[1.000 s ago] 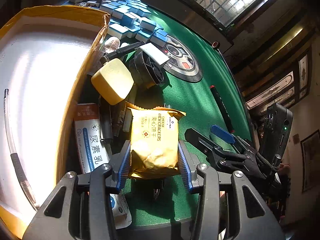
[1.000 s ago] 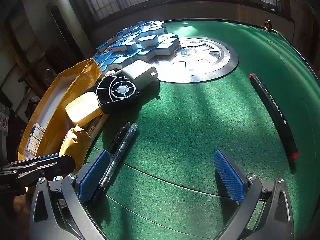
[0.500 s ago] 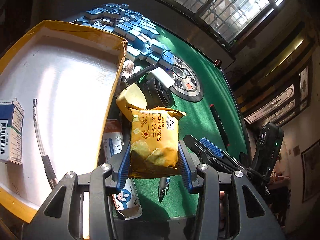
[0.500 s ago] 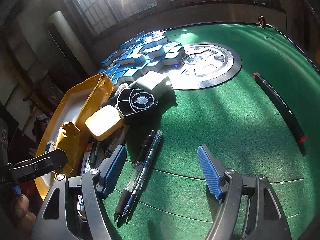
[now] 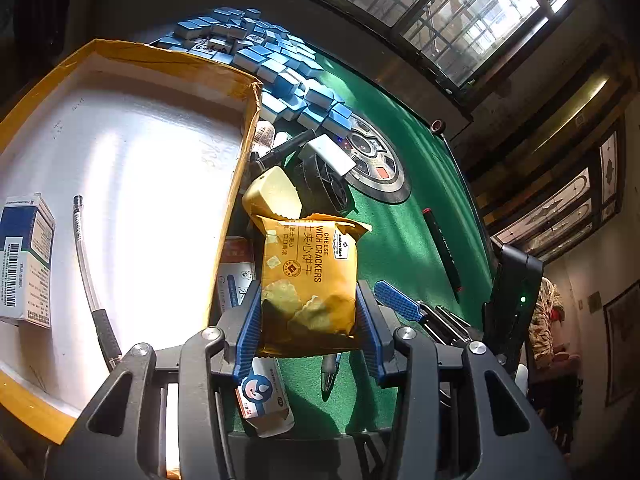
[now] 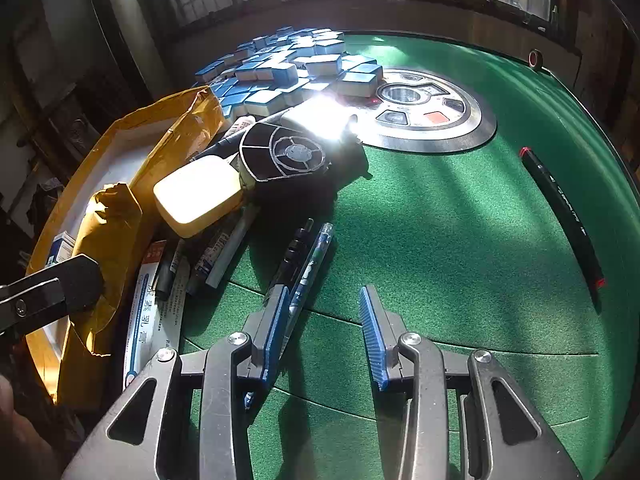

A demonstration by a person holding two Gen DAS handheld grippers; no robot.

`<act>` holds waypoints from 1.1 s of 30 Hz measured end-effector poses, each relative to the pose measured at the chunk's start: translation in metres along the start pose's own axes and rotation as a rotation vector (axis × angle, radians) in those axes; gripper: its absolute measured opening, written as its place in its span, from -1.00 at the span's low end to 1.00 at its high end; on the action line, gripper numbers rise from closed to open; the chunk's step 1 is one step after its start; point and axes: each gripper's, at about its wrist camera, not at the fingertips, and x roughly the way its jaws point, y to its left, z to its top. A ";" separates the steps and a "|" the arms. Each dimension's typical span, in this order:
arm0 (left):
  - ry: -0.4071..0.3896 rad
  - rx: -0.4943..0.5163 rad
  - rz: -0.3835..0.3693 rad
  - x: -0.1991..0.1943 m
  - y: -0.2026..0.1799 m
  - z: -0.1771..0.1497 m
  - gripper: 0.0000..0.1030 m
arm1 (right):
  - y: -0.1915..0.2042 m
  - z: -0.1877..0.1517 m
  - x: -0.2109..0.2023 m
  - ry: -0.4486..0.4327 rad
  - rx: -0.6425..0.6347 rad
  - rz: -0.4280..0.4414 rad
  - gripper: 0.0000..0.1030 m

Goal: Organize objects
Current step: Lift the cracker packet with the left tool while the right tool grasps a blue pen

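Beside the box point(image 5: 240, 168) wall, above the table point(image 5: 404, 220): left tongs point(image 5: 308, 320) clamping cracker packet point(image 5: 310, 280); right tongs point(image 6: 326, 332) narrowly parted, holding nothing.

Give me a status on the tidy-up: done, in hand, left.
Done: a blue-and-white carton and a clear pen lie in the yellow box. In hand: the left gripper clamps the cracker packet. Left: two pens by the open right gripper, the fan, yellow case and black marker.
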 end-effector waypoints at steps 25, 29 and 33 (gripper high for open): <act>-0.012 0.013 0.005 -0.006 -0.005 -0.002 -0.18 | -0.030 -0.005 -0.002 -0.003 0.133 0.072 -0.85; -0.029 0.006 0.003 -0.013 -0.002 0.002 -0.18 | -0.032 -0.005 -0.008 -0.023 0.157 0.099 -0.85; -0.066 -0.014 0.019 -0.026 0.007 0.009 -0.18 | -0.022 -0.002 -0.024 -0.082 0.156 0.137 -0.85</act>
